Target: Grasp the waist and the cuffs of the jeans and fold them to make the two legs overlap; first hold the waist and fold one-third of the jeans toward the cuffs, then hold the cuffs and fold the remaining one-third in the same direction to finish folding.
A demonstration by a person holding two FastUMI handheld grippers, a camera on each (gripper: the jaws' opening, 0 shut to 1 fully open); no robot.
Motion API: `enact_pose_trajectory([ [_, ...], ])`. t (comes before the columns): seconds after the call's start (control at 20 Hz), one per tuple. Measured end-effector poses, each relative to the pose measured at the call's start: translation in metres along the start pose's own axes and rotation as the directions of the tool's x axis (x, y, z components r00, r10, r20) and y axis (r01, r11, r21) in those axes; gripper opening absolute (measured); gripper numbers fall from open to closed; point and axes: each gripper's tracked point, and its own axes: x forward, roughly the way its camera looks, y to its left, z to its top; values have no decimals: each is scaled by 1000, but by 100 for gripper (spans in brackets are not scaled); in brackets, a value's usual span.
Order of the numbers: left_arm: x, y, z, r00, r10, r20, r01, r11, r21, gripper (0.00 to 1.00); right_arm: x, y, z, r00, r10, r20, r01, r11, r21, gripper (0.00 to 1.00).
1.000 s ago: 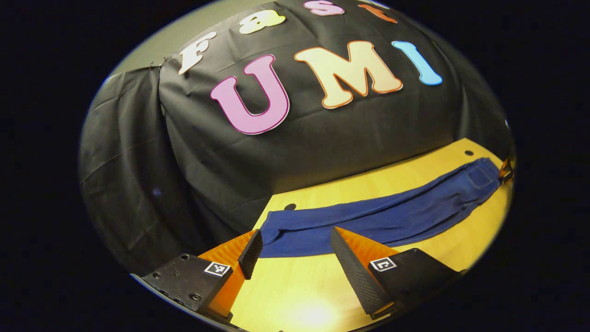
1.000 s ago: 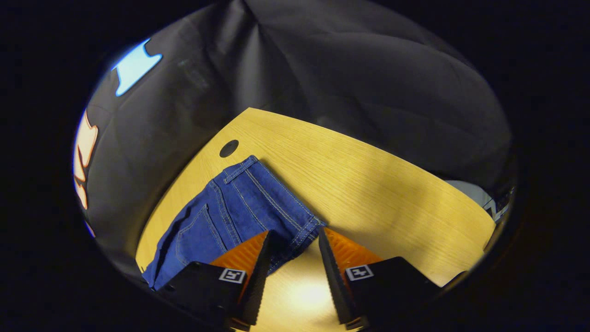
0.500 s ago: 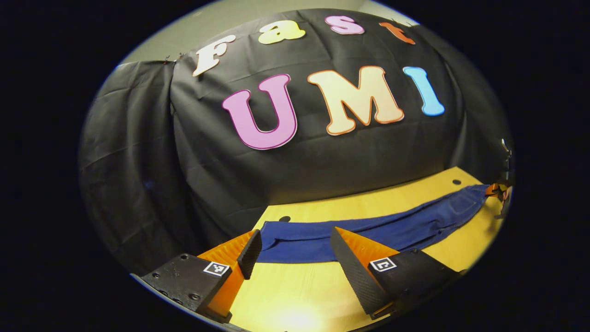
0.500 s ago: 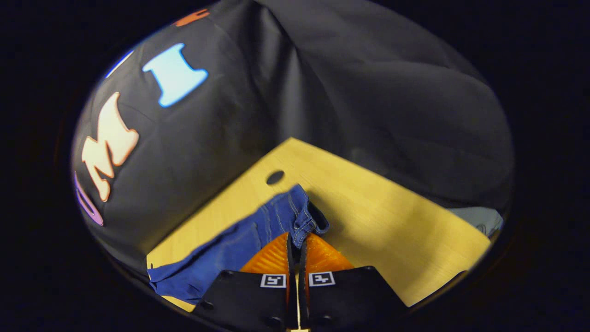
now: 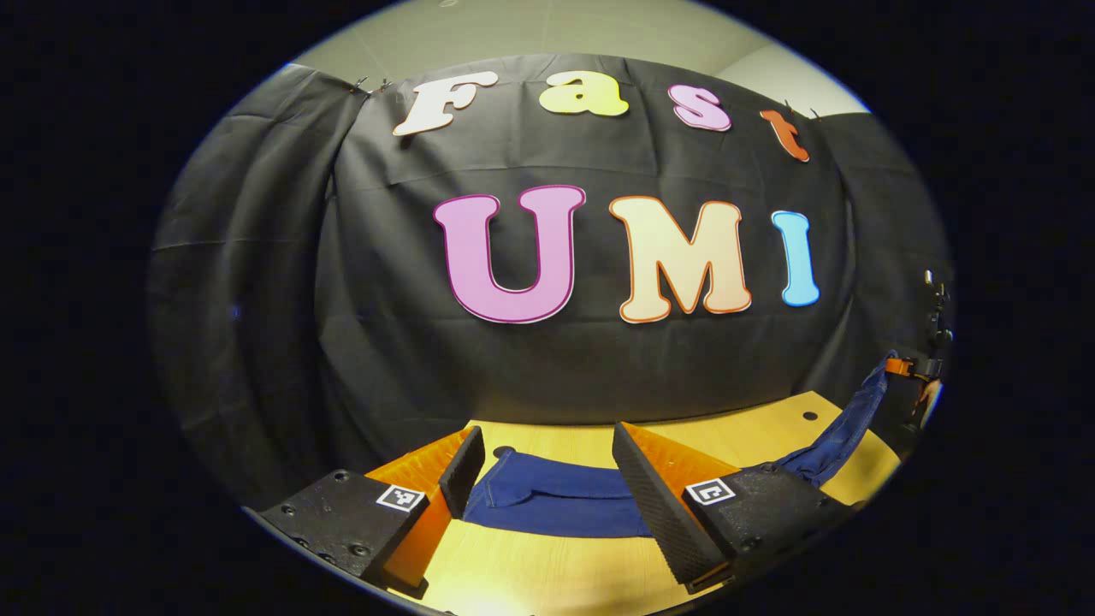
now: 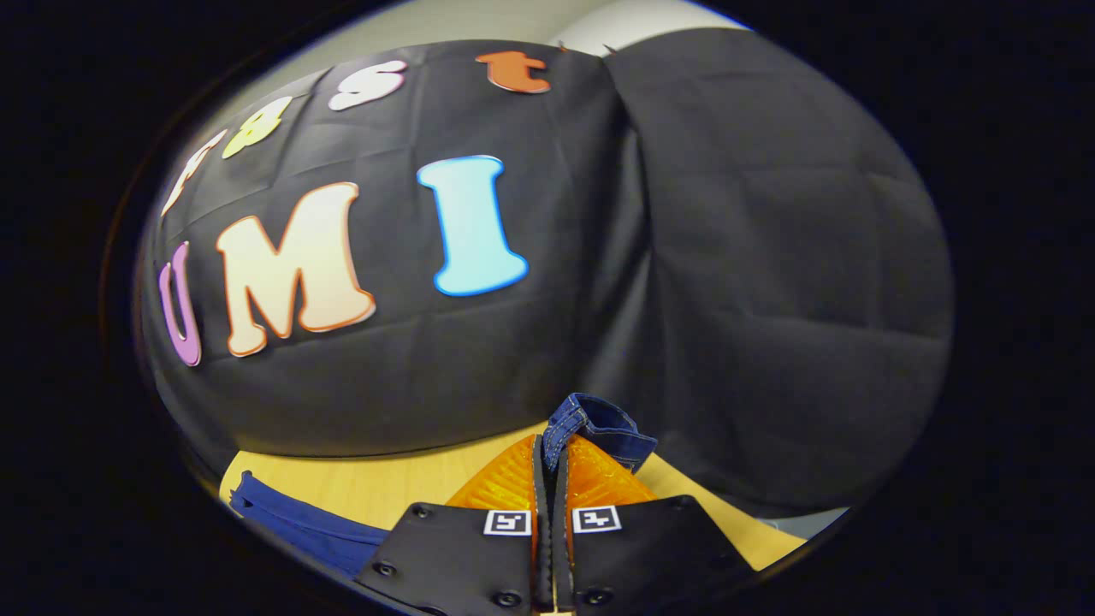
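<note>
Right gripper view: right tool point(image 6: 552, 453) clamped on jeans point(image 6: 599, 423) waist, raised above worktop point(image 6: 376, 483). Left tool point(image 5: 547, 475) spread wide, one cuff end between fingers.

Recording booth or lab setup: black cloth wall point(image 5: 599, 376) draped right behind a bare wooden table point(image 5: 547, 573), plain ceiling above it.

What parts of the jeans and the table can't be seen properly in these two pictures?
- Left gripper view: the jeans mid-length is hidden behind the left gripper's finger.
- Right gripper view: the right gripper covers the pinched waist hem.
- Right gripper view: the table is cut off by the picture's edge.
</note>
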Motion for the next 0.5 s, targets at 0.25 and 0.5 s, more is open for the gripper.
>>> enact_pose_trajectory([
  [0.25, 13, 30, -22, 999, -9, -53, 7, 999, -41, 95, -68, 50, 27, 984, 159, 82, -154, 986, -62, 3],
  [0.5, 20, 55, -42, 995, -34, -99, 29, 998, -52, 94, -81, 119, 1, 954, 290, 80, -283, 956, -82, 3],
])
